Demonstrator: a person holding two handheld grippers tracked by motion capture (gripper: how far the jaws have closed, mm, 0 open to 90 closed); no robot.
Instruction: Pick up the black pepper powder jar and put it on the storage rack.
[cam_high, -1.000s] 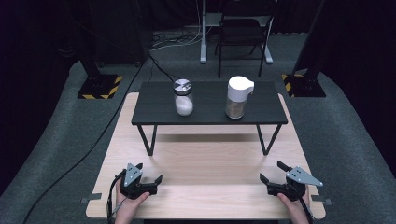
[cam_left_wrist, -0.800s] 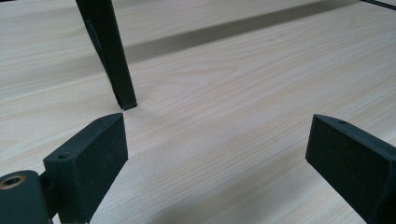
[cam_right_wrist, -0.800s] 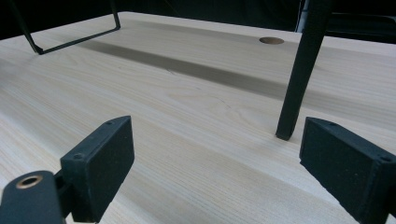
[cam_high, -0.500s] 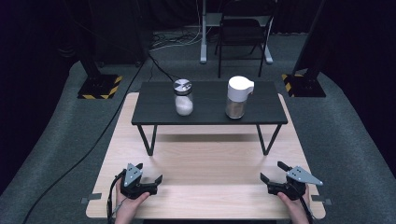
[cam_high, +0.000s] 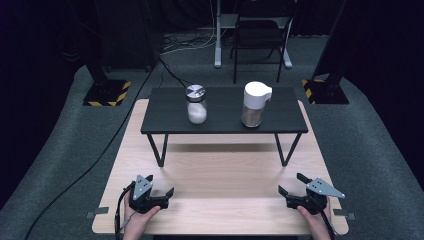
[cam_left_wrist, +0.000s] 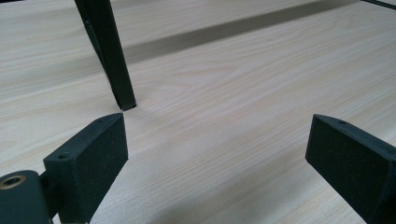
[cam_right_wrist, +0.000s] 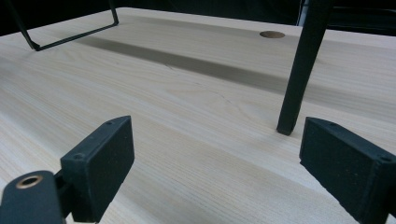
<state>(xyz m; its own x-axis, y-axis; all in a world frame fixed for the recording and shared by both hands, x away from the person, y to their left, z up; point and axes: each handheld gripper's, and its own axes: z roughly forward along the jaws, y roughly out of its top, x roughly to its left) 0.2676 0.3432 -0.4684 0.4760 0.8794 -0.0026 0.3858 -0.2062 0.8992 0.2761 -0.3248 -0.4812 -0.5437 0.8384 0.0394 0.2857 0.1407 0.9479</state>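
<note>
Starting pose: left gripper (cam_high: 159, 194) and right gripper (cam_high: 293, 192) rest near the wooden table's (cam_high: 220, 170) front corners, jaws wide, empty; a level approach suits either jar (cam_high: 196, 104) on the black stand (cam_high: 225, 122).

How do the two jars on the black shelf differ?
The left jar has a flat silver lid; the right jar has a taller white cap with a side spout. The left jar is shorter and holds white contents; the right jar holds brownish contents. Both stand upright, apart, on the black shelf.
</note>
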